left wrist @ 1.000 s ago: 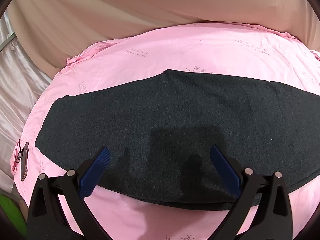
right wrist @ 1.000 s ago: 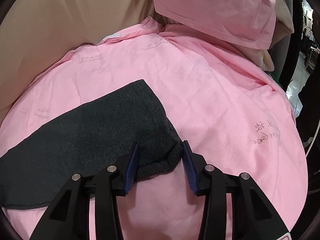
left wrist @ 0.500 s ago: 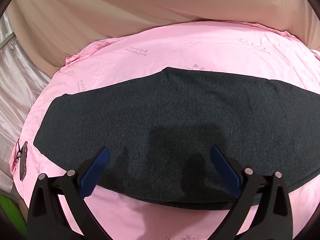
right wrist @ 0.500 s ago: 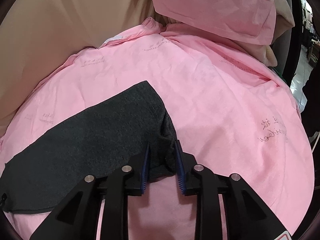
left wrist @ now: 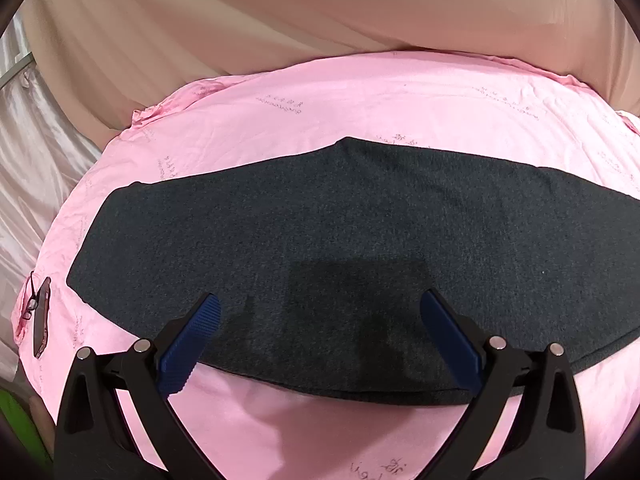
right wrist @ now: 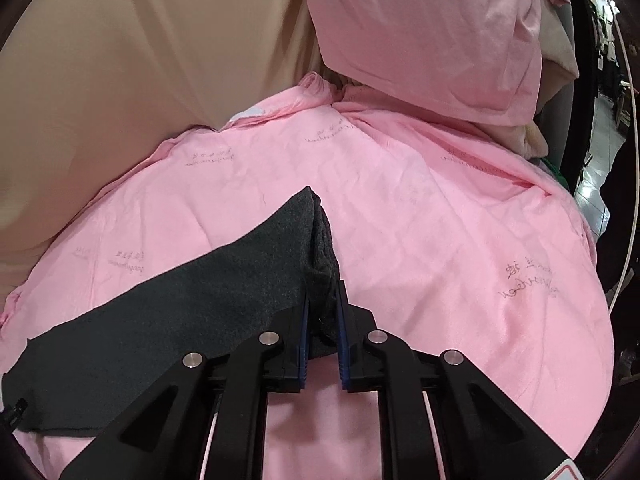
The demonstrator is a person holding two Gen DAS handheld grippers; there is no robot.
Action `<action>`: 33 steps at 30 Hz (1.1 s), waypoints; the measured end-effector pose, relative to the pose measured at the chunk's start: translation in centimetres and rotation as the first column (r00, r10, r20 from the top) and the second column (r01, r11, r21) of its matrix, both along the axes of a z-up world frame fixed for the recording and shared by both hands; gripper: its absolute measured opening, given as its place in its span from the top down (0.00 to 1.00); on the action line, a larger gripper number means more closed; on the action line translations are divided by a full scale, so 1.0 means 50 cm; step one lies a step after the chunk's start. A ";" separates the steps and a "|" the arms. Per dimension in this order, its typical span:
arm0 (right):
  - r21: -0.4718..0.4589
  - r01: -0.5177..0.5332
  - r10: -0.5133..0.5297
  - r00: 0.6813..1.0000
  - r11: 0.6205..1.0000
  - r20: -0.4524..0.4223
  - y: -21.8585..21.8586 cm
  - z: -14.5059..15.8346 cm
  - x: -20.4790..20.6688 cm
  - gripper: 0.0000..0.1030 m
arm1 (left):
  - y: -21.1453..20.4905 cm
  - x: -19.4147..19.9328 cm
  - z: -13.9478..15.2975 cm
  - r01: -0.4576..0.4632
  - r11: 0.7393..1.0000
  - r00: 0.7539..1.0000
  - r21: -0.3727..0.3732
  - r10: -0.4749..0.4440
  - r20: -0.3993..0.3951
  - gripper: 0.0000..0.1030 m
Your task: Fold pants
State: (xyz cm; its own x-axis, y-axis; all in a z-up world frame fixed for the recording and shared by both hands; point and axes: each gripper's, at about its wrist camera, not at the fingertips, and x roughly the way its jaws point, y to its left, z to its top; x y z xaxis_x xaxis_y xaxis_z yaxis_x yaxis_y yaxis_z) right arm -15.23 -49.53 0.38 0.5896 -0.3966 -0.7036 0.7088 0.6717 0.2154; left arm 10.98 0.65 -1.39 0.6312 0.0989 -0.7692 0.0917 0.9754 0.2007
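Observation:
The dark grey pants (left wrist: 340, 240) lie folded lengthwise as a long flat strip across the pink bedsheet (left wrist: 360, 112). My left gripper (left wrist: 320, 312) is open and empty, hovering over the strip's near edge around its middle. In the right wrist view the pants (right wrist: 200, 288) run away to the left. My right gripper (right wrist: 322, 292) is shut on the near corner of the pants' right end, and the cloth there bunches up between the blue pads (right wrist: 343, 320) and lifts into a ridge.
A beige curtain (left wrist: 280, 20) hangs along the bed's far side. A pink pillow (right wrist: 432, 28) is propped at the head end, right of the pants. A small dark case with glasses (left wrist: 40, 320) lies on the sheet's left edge.
My right gripper has closed from open around the pants' end corner to shut on it, and the corner now lifts up. My left gripper has stayed open in place.

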 end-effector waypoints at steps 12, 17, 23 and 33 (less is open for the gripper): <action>-0.078 -0.400 0.407 0.888 0.913 0.215 0.282 0.219 0.196 0.89 | 0.132 -0.011 0.043 -0.067 0.996 0.996 -0.055 0.069 0.054 0.05; -0.097 -0.591 0.598 0.781 0.801 0.181 0.484 0.217 0.336 0.89 | 0.206 -0.022 0.058 -0.109 0.992 0.991 -0.066 0.113 0.075 0.05; -0.016 -0.754 0.754 0.655 0.656 0.042 0.707 0.081 0.444 0.89 | 0.283 -0.029 0.054 -0.153 0.986 0.984 -0.067 0.158 0.077 0.05; -0.071 -0.800 0.786 0.599 0.596 -0.154 0.811 -0.053 0.431 0.53 | 0.322 -0.022 0.031 -0.159 0.983 0.985 -0.090 0.164 0.054 0.05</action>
State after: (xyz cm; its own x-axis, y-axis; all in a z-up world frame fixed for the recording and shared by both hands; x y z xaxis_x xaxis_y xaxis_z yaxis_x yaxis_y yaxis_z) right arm 6.34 -9.01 -2.24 0.6449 0.1102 -0.7563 -0.1046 0.9930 0.0555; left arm 9.86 16.76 0.16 0.6582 0.1394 -0.7399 -0.0780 0.9901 0.1171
